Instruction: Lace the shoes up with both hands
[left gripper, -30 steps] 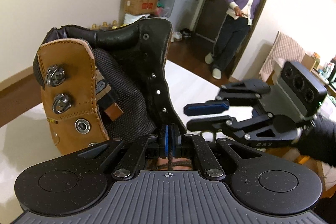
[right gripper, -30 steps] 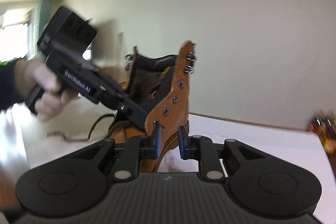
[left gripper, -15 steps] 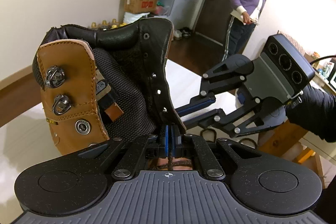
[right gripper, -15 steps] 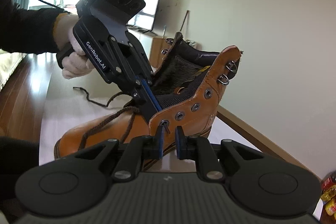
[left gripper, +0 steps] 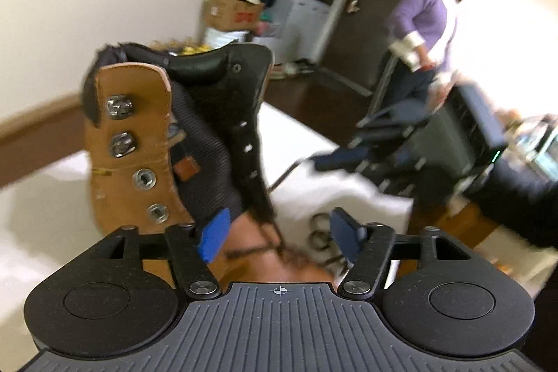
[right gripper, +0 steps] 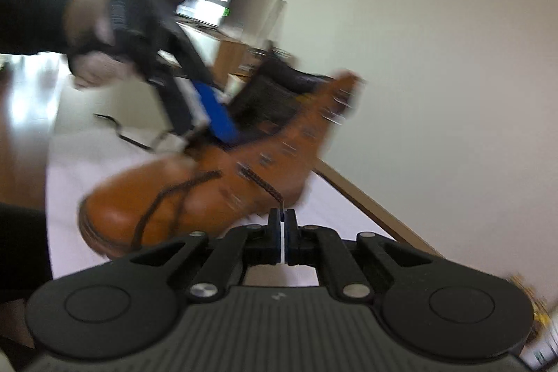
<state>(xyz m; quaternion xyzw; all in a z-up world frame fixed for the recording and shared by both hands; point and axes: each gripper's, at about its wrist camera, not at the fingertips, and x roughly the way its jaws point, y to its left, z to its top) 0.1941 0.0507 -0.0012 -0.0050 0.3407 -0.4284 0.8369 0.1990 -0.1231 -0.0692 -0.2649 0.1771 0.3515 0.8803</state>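
A tan leather boot (left gripper: 132,142) with a dark mesh tongue stands on the white table (left gripper: 314,145). My left gripper (left gripper: 279,232) sits just in front of its ankle flaps. Its jaws are opening, and the brown lace (left gripper: 279,241) runs loose between the blue pads (left gripper: 214,234) without being pressed. In the right wrist view the boot (right gripper: 181,197) is blurred and seen from its side. My right gripper (right gripper: 281,218) is shut on the end of the lace (right gripper: 261,185), which comes out of a side eyelet. The left gripper (right gripper: 198,124) hovers over the tongue.
A person in a purple cardigan (left gripper: 429,20) stands by a dark door at the back. Cardboard boxes and bags (left gripper: 230,13) line the far wall. The table's wooden edge (right gripper: 369,197) runs behind the boot. A loose stretch of lace (right gripper: 118,135) trails on the table.
The left gripper has gone from shut on the lace to open. The right gripper has shut on the lace end at the eyelet, rolled, and drawn back from the boot.
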